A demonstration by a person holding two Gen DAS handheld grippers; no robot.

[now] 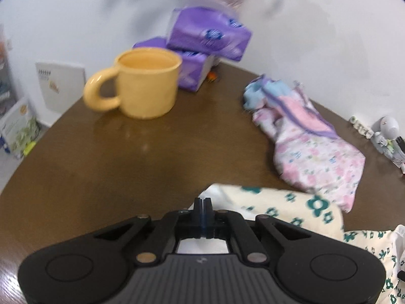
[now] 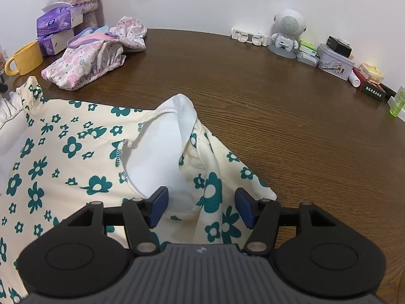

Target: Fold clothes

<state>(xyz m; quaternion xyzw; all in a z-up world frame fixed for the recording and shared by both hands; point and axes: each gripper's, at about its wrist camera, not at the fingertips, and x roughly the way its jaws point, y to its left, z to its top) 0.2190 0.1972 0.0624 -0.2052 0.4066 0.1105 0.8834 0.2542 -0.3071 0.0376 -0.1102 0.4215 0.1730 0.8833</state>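
A dark brown wooden table (image 2: 291, 116) stands against a plain white wall (image 2: 202, 0), evenly lit.

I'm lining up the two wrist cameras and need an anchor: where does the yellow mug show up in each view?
Left wrist view: the yellow mug stands large at upper left on the brown table, handle turned left.
Right wrist view: the mug is small at the far left edge.
Shared landmark: the purple tissue packs stacked right behind it in both views.

The garment (image 2: 63, 157) is cream with teal flowers and a white lining. A yellow mug (image 1: 141, 86) and purple tissue packs (image 1: 210, 35) stand on the dark brown table (image 2: 291, 126).
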